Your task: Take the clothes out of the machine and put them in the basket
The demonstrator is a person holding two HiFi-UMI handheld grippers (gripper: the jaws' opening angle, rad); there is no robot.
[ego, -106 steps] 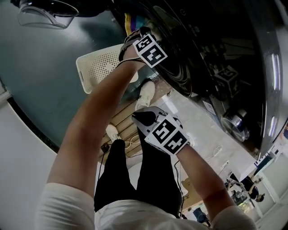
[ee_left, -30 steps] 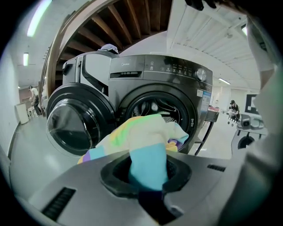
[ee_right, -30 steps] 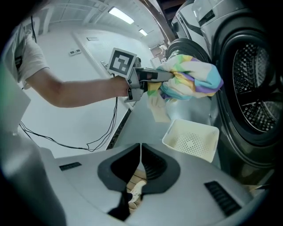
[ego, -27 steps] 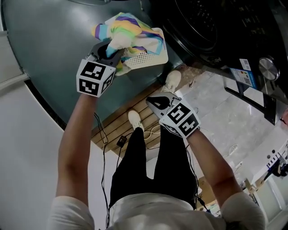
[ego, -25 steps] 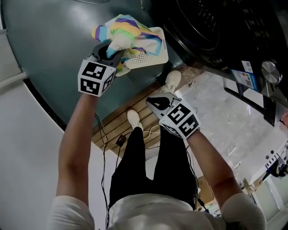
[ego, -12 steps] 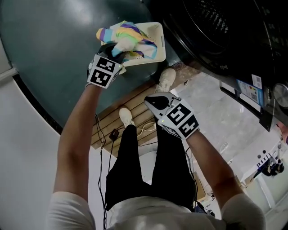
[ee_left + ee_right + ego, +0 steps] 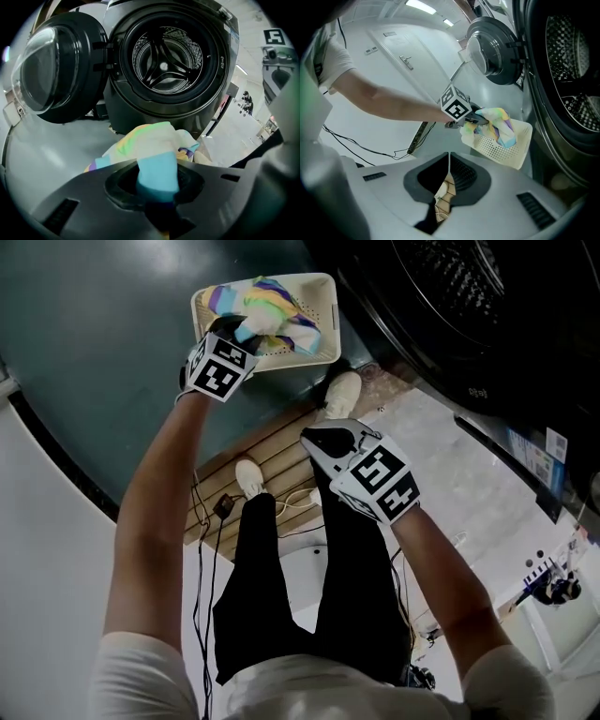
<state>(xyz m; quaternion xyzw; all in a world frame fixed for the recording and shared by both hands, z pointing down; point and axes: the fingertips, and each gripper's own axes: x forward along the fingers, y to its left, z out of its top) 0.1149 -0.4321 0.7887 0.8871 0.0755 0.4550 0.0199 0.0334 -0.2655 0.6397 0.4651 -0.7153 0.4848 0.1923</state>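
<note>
A pastel striped cloth hangs from my left gripper, which is shut on it just above the cream perforated basket. In the left gripper view the cloth fills the space between the jaws of the left gripper, which have just opened a little with the cloth still pinched. The washing machine stands ahead, door swung open, drum dark. My right gripper hovers shut and holds nothing, nearer my legs. The right gripper view shows the cloth over the basket.
The machine's front rises at the right of the basket. My shoes stand on a wooden slatted mat, with cables trailing at its left. Grey floor surrounds the basket.
My left gripper has sunk with the cloth from above the basket's edge down to the basket. The right gripper has dropped slightly. The view has shifted toward the floor.
</note>
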